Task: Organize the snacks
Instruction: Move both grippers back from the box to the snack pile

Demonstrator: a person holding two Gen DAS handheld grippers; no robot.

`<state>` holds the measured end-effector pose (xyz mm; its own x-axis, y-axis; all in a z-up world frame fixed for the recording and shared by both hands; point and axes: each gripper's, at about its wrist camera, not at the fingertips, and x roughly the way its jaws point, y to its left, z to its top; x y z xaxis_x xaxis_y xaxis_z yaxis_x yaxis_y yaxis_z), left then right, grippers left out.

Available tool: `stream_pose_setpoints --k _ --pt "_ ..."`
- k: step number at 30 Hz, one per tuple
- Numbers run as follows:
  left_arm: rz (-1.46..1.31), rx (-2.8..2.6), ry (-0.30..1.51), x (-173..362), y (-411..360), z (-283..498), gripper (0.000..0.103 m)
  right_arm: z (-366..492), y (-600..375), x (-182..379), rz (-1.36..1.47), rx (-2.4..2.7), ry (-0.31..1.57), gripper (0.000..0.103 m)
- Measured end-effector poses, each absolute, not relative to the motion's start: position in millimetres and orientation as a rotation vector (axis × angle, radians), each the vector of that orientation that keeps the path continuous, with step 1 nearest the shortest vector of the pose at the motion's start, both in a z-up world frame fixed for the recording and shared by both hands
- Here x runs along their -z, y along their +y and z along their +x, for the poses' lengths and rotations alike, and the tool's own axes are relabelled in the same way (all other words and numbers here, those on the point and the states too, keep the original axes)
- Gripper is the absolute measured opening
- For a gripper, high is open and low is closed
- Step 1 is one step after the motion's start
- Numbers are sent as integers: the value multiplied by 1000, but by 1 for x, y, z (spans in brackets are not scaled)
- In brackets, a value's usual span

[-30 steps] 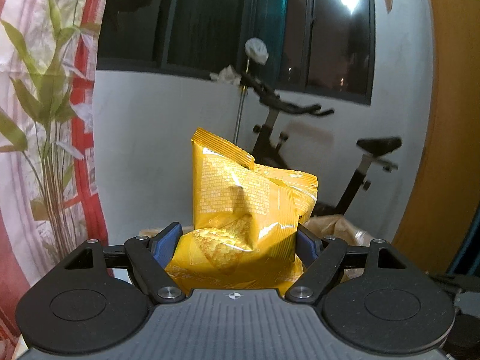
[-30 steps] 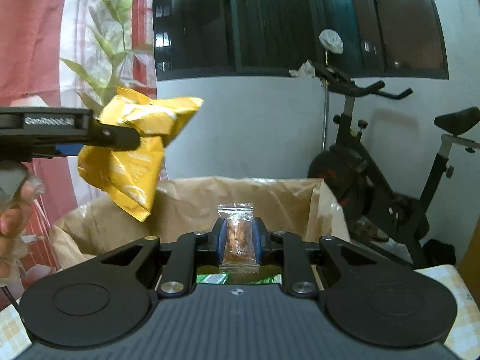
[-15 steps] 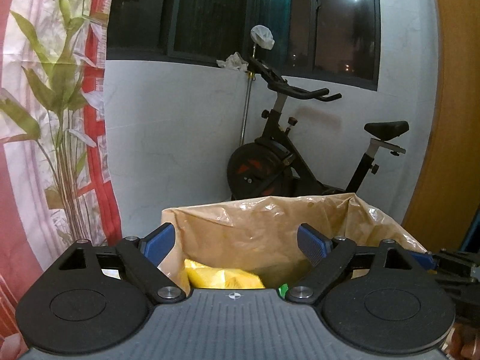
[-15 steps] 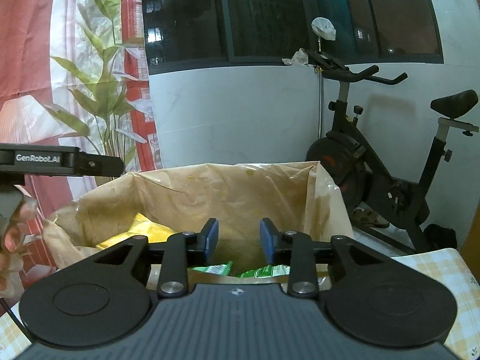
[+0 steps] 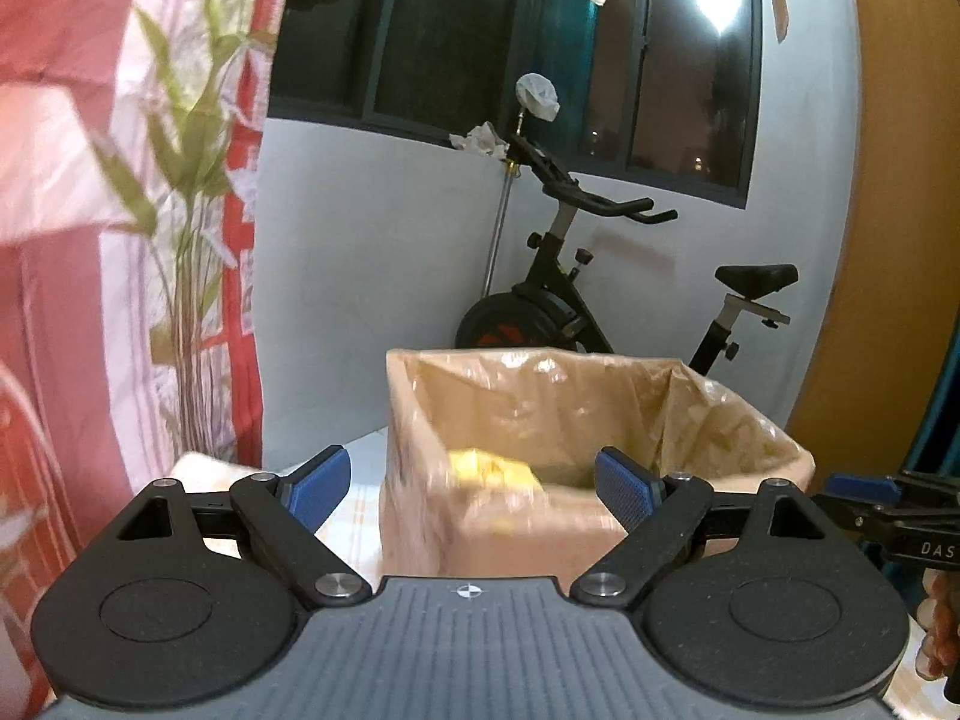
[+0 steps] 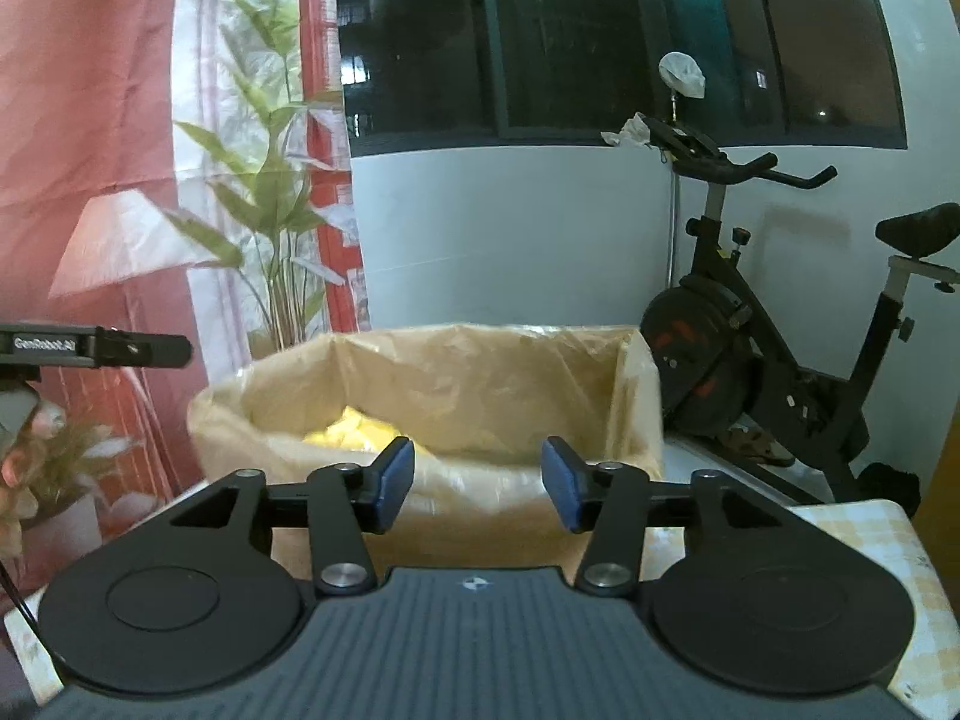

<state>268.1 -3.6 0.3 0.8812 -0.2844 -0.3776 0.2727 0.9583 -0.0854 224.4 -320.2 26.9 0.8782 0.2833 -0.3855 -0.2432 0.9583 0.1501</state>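
A cardboard box lined with a tan plastic bag (image 5: 600, 408) (image 6: 456, 384) stands ahead of both grippers. Inside it lies a yellow snack bag (image 5: 489, 468) (image 6: 354, 429), partly hidden by the near wall. My left gripper (image 5: 471, 480) is open wide, nothing between its blue pads, and sits back from the box. My right gripper (image 6: 477, 480) is also empty, its jaws opening, in front of the box's near wall. The small clear snack packet is not visible. The left gripper's finger (image 6: 108, 348) shows at the left edge of the right wrist view.
An exercise bike (image 5: 576, 300) (image 6: 780, 372) stands behind the box against a white wall. A red and white leaf-print curtain (image 5: 120, 240) hangs on the left. The checked tablecloth (image 6: 858, 534) shows to the right of the box. A person's fingers (image 5: 939, 636) hold the right gripper.
The left gripper let go of the yellow bag, which now lies in the box. The right gripper let go of the small clear packet. Both grippers drew back from the box.
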Motion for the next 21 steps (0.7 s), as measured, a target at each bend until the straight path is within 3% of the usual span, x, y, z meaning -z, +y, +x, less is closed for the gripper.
stream_pose_setpoints --k 21 --pt "-45 336 657 119 -18 227 89 147 -345 72 165 -174 827 51"
